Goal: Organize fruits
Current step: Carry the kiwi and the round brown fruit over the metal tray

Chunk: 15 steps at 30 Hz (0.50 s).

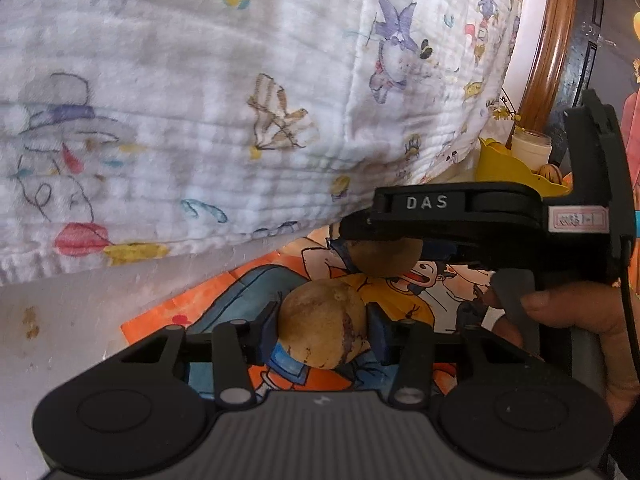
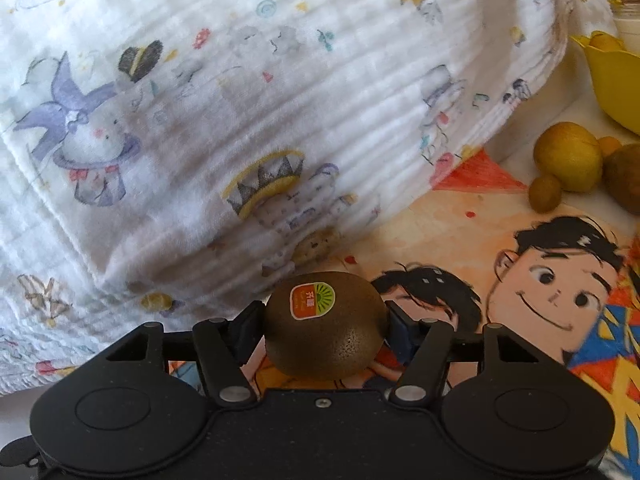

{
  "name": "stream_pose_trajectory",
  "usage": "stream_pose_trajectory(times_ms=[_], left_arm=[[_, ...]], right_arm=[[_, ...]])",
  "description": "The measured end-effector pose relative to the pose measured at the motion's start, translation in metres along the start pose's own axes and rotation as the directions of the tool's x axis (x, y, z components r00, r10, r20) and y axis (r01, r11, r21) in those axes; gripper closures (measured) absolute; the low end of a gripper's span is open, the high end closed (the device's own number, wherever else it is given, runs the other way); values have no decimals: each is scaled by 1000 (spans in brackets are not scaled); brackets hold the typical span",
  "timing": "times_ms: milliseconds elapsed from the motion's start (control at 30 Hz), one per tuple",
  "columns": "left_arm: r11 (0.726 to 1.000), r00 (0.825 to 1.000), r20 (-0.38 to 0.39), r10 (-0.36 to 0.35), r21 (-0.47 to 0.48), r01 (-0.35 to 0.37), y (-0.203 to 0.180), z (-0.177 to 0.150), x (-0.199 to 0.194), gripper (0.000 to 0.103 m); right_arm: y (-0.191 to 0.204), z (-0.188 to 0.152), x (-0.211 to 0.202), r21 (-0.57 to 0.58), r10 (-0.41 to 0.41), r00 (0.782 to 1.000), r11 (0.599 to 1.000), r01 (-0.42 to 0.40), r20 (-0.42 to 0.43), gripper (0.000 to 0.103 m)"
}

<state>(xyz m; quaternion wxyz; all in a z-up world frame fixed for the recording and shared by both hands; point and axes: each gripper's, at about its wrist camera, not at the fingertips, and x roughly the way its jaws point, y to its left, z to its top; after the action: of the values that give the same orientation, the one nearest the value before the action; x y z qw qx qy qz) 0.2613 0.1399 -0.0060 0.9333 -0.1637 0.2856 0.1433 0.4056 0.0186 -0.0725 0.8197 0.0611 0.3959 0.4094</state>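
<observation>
On the left, the left gripper has its jaws closed against the sides of a mottled tan-brown fruit, which sits on the cartoon-printed mat just in front of the printed white cloth. In that same view the right gripper reaches in from the right, a person's hand on its handle, with a brown kiwi partly hidden under its black body. The right wrist view shows that kiwi, sticker up, squeezed between the right gripper's pads, low over the mat and beside the cloth. Further right, a lemon, a small yellow-green fruit and a brown fruit lie loose on the table near the yellow bowl, which already seems to hold something yellow. By my reading the sorting is at an early-to-middle stage: two fruits are gripped but not yet delivered, and at least three more wait outside the bowl, so most of the work is left
</observation>
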Motion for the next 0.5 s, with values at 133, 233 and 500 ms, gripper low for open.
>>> stream_pose_trajectory(times_ms=[133, 233, 500], left_arm=[[1000, 1000, -15, -2, -13, 1, 0, -2, -5, 54], [1000, 1000, -21, -4, -9, 3, -2, -6, -12, 54], [1000, 999, -36, -17, 19, 18, -14, -19, -34, 54]], right_arm=[[0, -11, -17, 9, -17, 1000, 1000, 17, -19, 38], [0, -18, -33, 11, -67, 997, 998, 67, -28, 38], [-10, -22, -80, -29, -134, 991, 991, 134, 19, 39]])
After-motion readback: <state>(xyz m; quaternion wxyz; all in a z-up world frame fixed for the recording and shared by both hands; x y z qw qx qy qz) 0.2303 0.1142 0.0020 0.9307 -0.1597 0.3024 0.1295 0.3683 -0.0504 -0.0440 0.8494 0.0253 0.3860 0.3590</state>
